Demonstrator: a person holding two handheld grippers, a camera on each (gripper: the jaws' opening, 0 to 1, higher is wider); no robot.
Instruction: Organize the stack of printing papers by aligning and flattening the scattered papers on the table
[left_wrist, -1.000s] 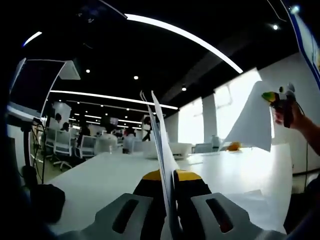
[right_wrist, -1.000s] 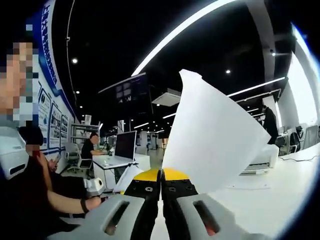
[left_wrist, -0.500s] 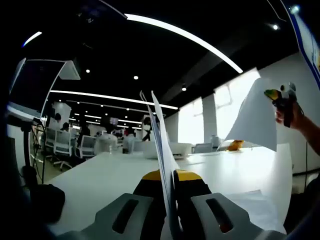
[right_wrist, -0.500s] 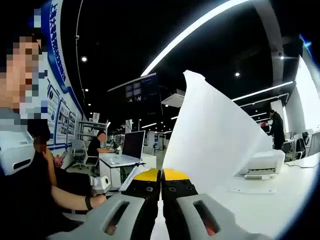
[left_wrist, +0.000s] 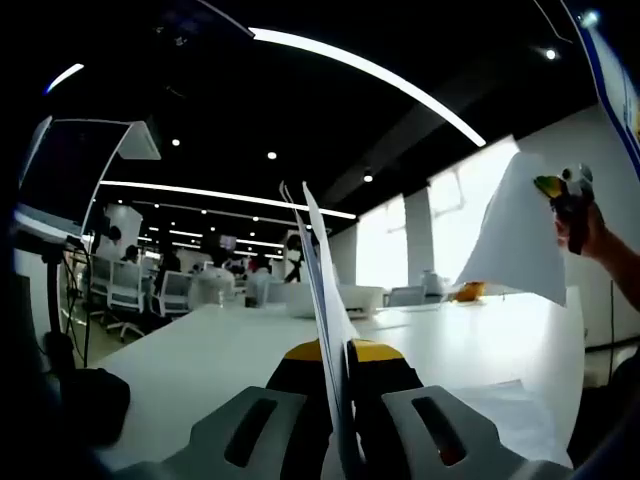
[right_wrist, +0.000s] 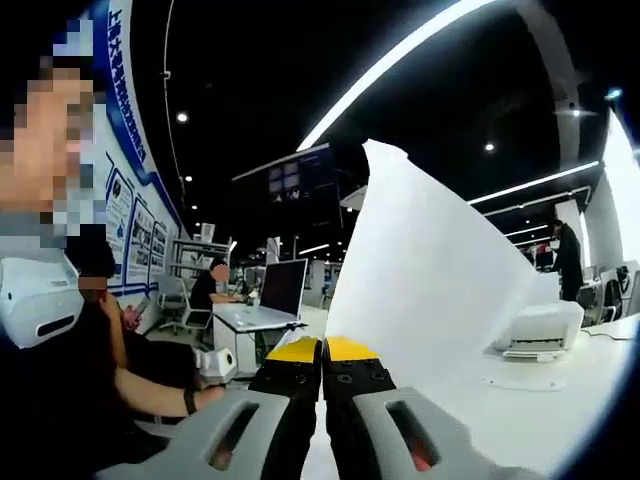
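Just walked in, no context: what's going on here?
A person holds paper up off the white table with a gripper in each hand. The left tongs are shut on sheets of paper seen edge-on. The right tongs are shut on a sheet that rises and curves. More paper lies flat on the table.

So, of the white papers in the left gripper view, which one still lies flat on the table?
The sheet at the lower right lies flat on the table. The papers in the left gripper stand edge-on, and the right gripper holds its paper in the air.
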